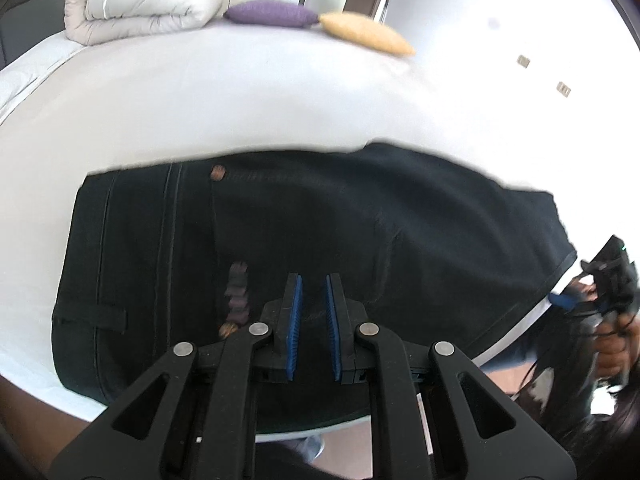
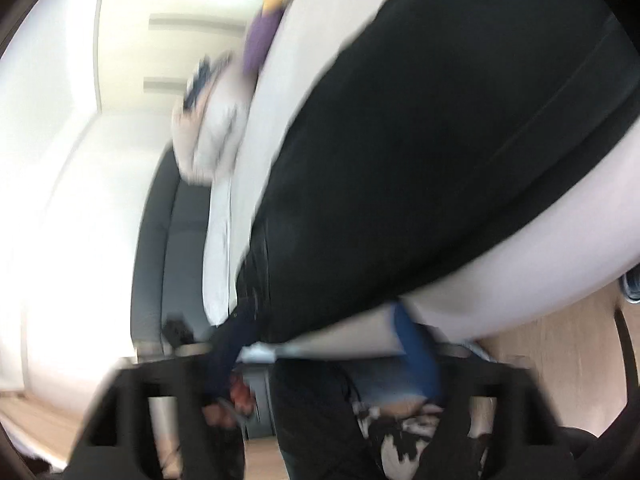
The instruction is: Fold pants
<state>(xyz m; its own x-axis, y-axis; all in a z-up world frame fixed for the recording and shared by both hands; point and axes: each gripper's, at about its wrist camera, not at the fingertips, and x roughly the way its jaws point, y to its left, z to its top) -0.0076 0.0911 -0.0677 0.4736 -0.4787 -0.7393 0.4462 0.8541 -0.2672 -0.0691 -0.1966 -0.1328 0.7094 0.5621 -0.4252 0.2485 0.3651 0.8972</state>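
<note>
The black pants [image 1: 304, 248] lie folded flat on the white bed [image 1: 240, 100], waistband to the left with a brown button [image 1: 218, 173]. My left gripper [image 1: 313, 320] hovers just above the near part of the pants, its blue pads [image 1: 295, 320] apart and empty. My right gripper [image 1: 608, 280] shows at the right edge of the left wrist view, beyond the pants' right hem, off the bed. The right wrist view is blurred and tilted; it shows the pants [image 2: 420, 152] as a dark mass, and its own fingertips are out of sight.
A folded beige duvet [image 1: 144, 4], a purple cushion [image 1: 276, 14] and a yellow cushion [image 1: 366, 34] lie at the bed's far edge. The wooden floor [image 2: 552, 340] and the person's legs are below the bed's near edge.
</note>
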